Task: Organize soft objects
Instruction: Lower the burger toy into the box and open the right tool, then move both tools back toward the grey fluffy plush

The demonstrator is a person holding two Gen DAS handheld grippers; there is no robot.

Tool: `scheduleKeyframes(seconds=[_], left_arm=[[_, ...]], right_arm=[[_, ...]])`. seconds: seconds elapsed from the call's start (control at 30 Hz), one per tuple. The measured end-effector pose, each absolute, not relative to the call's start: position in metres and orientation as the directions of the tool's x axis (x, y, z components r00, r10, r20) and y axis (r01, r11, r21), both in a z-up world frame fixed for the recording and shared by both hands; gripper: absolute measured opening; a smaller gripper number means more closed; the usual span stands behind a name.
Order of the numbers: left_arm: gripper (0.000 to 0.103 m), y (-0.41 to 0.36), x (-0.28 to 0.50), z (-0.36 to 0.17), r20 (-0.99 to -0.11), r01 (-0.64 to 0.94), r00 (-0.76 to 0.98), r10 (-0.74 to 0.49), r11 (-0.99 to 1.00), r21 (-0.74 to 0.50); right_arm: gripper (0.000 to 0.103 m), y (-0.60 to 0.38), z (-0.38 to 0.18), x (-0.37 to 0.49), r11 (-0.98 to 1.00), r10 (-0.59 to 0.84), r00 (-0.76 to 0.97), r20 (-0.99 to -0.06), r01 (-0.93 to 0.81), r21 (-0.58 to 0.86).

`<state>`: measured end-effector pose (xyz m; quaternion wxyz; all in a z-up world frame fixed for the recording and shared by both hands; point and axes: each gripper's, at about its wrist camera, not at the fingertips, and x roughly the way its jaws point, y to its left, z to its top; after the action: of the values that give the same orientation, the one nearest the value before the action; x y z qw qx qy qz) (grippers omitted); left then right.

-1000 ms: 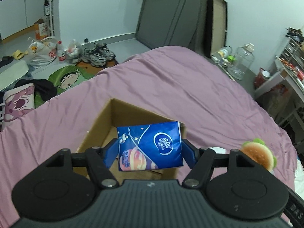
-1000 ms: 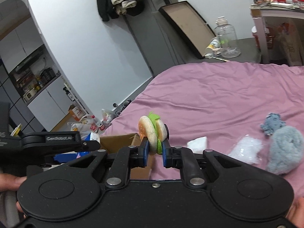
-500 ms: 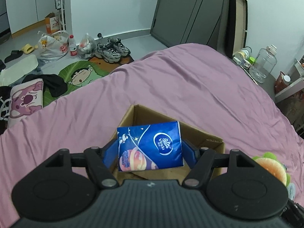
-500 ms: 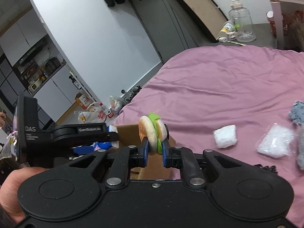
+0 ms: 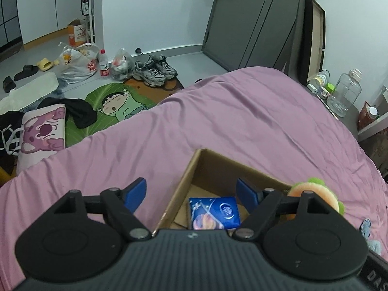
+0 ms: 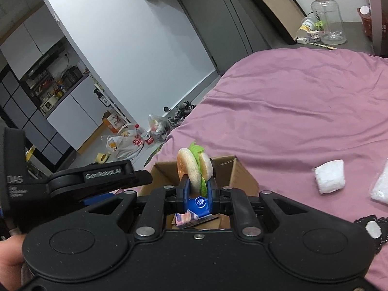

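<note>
A brown cardboard box stands open on the pink bedsheet. A blue tissue pack lies inside it on the bottom. My left gripper hangs over the box's near left wall, its jaws opening, with nothing between the blue pads. In the right wrist view my right gripper is above the box and pinches a plush burger by its lower edge. Its jaws are starting to open, but the pads still press on the toy. The burger also shows at the box's right side.
A white wrapped pack and a clear bag lie on the sheet to the right. A blue-grey plush sits near the bed's right edge. Shoes, bags and clothes litter the floor beyond the bed. A water jug stands at the far right.
The left gripper opened and let go of the tissue pack, which now lies in the box. Both grippers shifted left relative to the box. The right gripper brought the burger over the box.
</note>
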<state>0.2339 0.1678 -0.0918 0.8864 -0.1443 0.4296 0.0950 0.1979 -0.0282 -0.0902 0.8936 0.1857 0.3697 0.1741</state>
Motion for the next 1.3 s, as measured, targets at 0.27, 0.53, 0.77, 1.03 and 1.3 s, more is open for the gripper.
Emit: scheduleKeyframes(seconds=[0.27,0.53,0.77,1.03,1.3], left_arm=[[0.08,0.17,0.22,-0.085,-0.797,-0.314,0.601,0.057,0.934,-0.169],[0.08,0.16,0.199,-0.07,-0.811,-0.318,0.583,0.048,0.932,-0.174],[0.098,0.139,0.18,-0.044,-0.783,-0.3,0.62,0.052,0.938,-0.175],[0.103,0.105,0.161,-0.018,-0.754,-0.259,0.654,0.061,0.955,-0.148],[0.103,0.067,0.142,-0.001,-0.71,-0.198,0.703,0.026,0.967,-0.16]], right_arm=[[0.069,-0.033,-0.082,0.186,0.885,0.411,0.69,-0.596,-0.146,0.441],[0.071,-0.056,-0.07,0.168,0.903,0.371,0.68,-0.632,-0.106,0.416],[0.082,-0.091,-0.051,0.152,0.915,0.325,0.705,-0.631,-0.064,0.399],[0.101,-0.134,-0.029,0.133,0.913,0.321,0.716,-0.62,-0.06,0.404],[0.103,-0.204,-0.021,0.115,0.906,0.256,0.753,-0.606,0.032,0.423]])
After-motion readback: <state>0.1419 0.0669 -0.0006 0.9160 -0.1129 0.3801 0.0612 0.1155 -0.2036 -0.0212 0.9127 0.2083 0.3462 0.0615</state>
